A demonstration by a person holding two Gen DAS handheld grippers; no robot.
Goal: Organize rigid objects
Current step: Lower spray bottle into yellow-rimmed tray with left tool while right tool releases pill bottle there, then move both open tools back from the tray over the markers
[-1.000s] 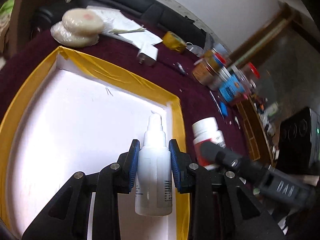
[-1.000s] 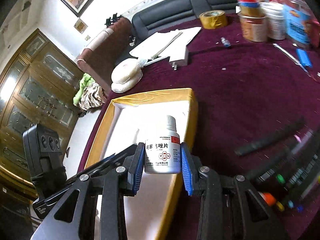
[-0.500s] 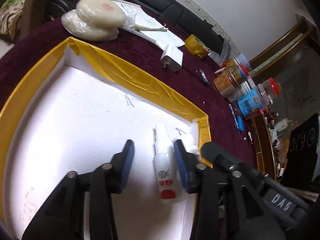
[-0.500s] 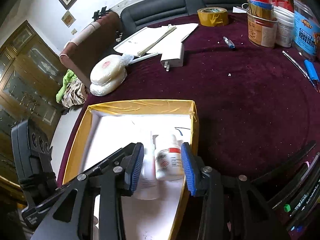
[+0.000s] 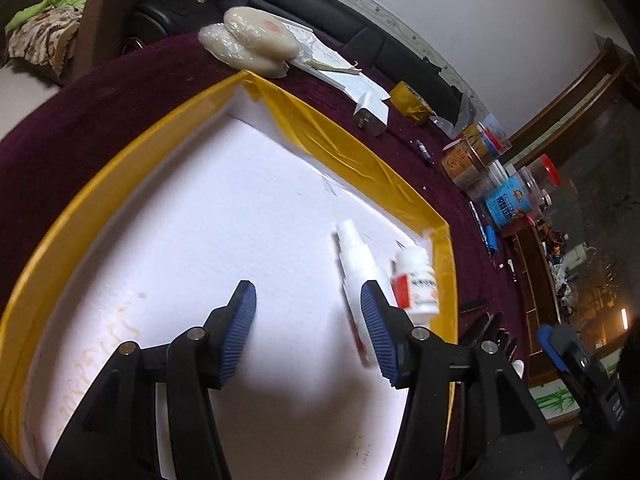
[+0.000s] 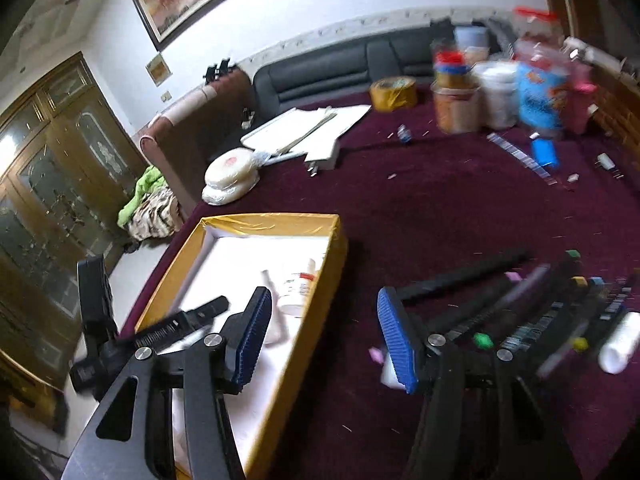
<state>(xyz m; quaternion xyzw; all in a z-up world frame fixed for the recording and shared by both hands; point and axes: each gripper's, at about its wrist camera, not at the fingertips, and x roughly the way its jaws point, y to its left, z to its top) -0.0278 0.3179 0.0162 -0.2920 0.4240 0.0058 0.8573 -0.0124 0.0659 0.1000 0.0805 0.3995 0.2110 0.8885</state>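
A yellow-rimmed box (image 5: 120,184) with a white floor lies on the maroon table. A white spray bottle (image 5: 352,264) and a small white pill bottle (image 5: 416,284) with a red label lie side by side in its right corner. My left gripper (image 5: 308,332) is open and empty above the box floor, just left of the spray bottle. My right gripper (image 6: 324,336) is open and empty over the box's right wall (image 6: 320,300); both bottles (image 6: 296,288) lie in the box beyond it. Several dark pens and markers (image 6: 520,304) lie on the table to its right.
Tape roll (image 6: 394,94), jars and tubs (image 6: 496,96) stand at the table's far side. Papers and a white charger (image 6: 320,152) and wrapped round cakes (image 6: 230,176) lie behind the box. A white cylinder (image 6: 620,344) lies at the right. The left gripper body (image 6: 120,340) shows at left.
Both grippers let go of their bottles, which now lie in the box corner. Both have opened wide and drawn back; the right one has swung right, toward the pens.
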